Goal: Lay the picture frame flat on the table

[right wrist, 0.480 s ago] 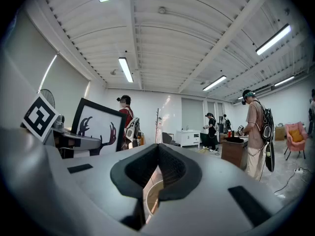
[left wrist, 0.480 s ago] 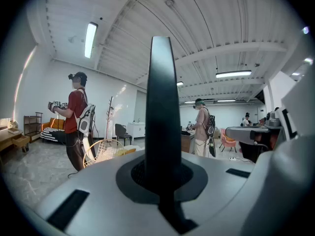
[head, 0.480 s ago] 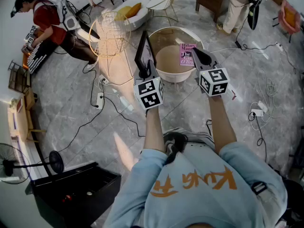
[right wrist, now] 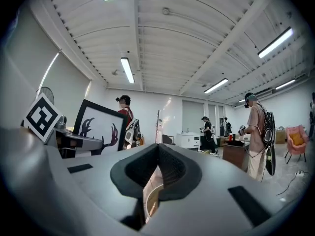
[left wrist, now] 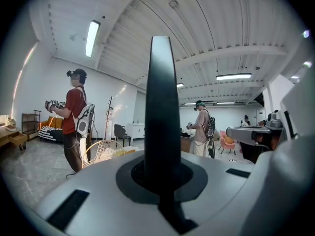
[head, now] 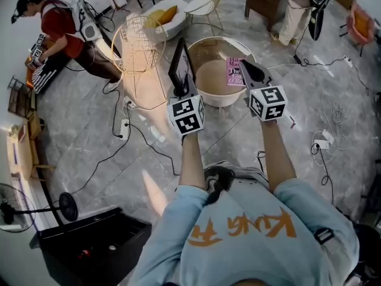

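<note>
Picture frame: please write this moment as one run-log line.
picture frame: upright, not yet flat | left tongs: shut on it | right tongs: shut, empty

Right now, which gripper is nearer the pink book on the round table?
Right. The right gripper hovers at the book's right edge; the left gripper is farther, by the table's left rim, clamped on the picture frame.

Light-blue T-shirt, orange lettering, white left hand-held gripper and right hand-held gripper, black-square marker cubes
</note>
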